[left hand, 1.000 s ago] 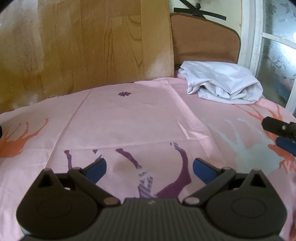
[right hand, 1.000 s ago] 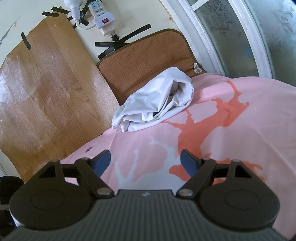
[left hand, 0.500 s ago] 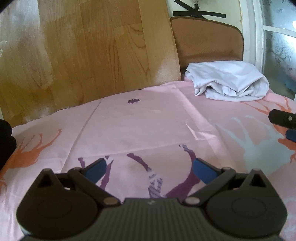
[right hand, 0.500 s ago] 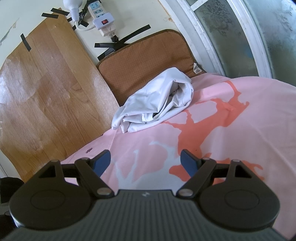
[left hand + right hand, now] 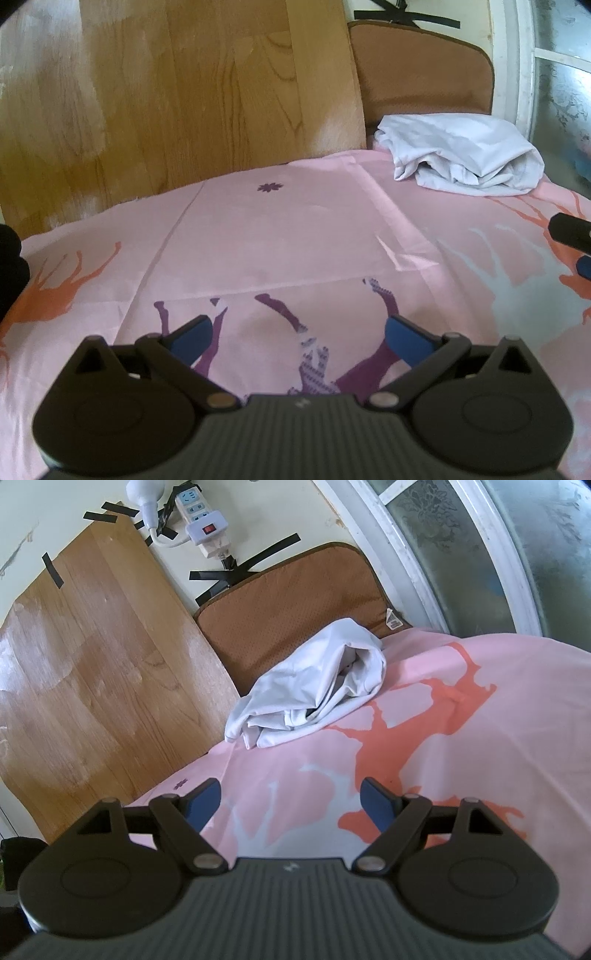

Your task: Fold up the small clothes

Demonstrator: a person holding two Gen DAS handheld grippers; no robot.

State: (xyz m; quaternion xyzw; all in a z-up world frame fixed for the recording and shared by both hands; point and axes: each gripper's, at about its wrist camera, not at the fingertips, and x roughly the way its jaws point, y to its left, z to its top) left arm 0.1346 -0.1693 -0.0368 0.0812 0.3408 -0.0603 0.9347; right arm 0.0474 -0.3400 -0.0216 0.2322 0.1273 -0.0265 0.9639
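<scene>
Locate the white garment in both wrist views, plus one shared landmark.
Left wrist: white garment lies crumpled at upper right, at the far edge of the pink sheet.
Right wrist: white garment sits at centre, slightly above the middle.
Shared landmark: the brown cushion standing directly behind it in both views.

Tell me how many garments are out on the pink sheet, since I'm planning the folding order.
1. A crumpled white garment lies at the far edge of the pink sheet, against the brown cushion; more pieces might be bundled inside it, which I cannot tell.
</scene>
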